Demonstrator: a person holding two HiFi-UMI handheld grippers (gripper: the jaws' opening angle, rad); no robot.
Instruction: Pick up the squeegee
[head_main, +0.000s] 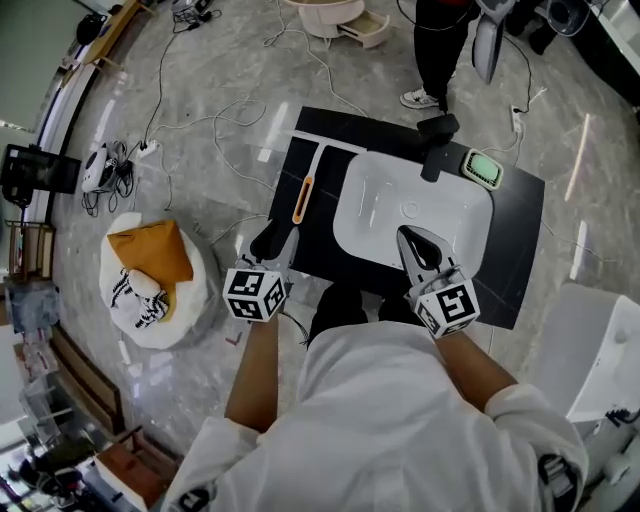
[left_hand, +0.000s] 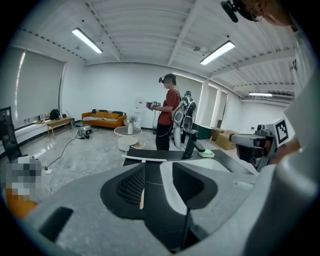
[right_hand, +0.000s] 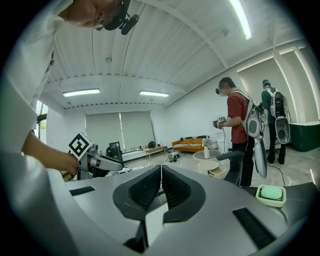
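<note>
Jaws spread, the left gripper (head_main: 272, 240) points at the squeegee (head_main: 304, 188) lying on the counter (head_main: 520, 230) beside the sink (head_main: 400, 215) — seemingly readied to take it — while the right gripper (head_main: 420, 245), jaws together, hangs empty.

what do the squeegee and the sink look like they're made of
Squeegee: likely plastic, a white bar and neck with an orange, probably rubbery grip; too small to be sure. Sink: smooth white ceramic or resin, glossy, with soft light reflections on its basin.
</note>
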